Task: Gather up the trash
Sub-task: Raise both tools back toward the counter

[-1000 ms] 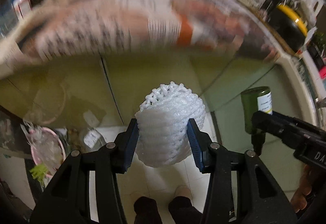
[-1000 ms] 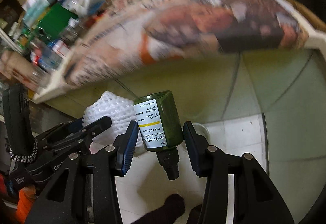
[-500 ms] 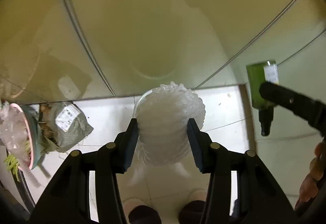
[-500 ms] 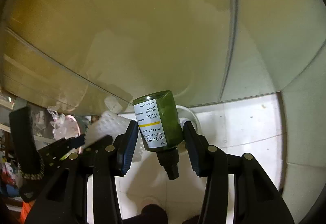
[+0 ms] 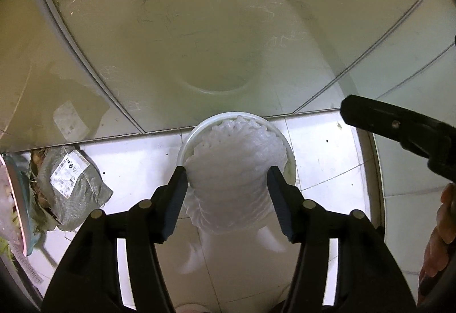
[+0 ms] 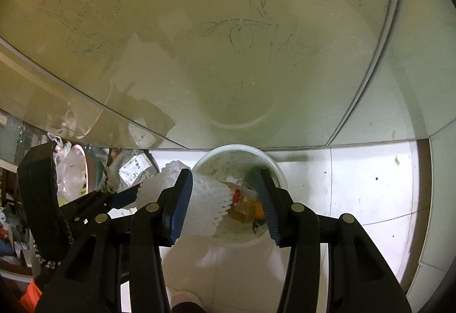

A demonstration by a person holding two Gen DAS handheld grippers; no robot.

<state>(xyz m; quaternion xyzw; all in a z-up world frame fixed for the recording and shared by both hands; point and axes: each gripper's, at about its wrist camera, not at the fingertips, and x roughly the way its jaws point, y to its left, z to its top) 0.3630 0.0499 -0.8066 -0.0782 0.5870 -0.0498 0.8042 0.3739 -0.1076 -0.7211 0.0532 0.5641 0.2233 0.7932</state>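
My left gripper point(image 5: 227, 184) is shut on a white foam fruit net point(image 5: 233, 170) and holds it right above a white trash bin point(image 5: 185, 146) on the floor. In the right wrist view the foam net point(image 6: 205, 204) hangs over the bin's point(image 6: 270, 162) left rim, held by the left gripper point(image 6: 136, 193). My right gripper point(image 6: 225, 204) is open and empty above the bin. Orange and red trash point(image 6: 248, 206) lies inside the bin. The green bottle is not clearly visible; a dark green shape shows by the right finger.
Glossy greenish cabinet doors point(image 5: 228, 28) stand behind the bin. A grey sack with a white label point(image 5: 68, 184) lies on the white tile floor at left, beside a pink-rimmed basket point(image 5: 14, 199). The right gripper's finger point(image 5: 399, 128) shows at right.
Both grippers have dropped down toward the bin. My right gripper has opened and the green bottle has left its jaws. The left gripper still holds the foam net.
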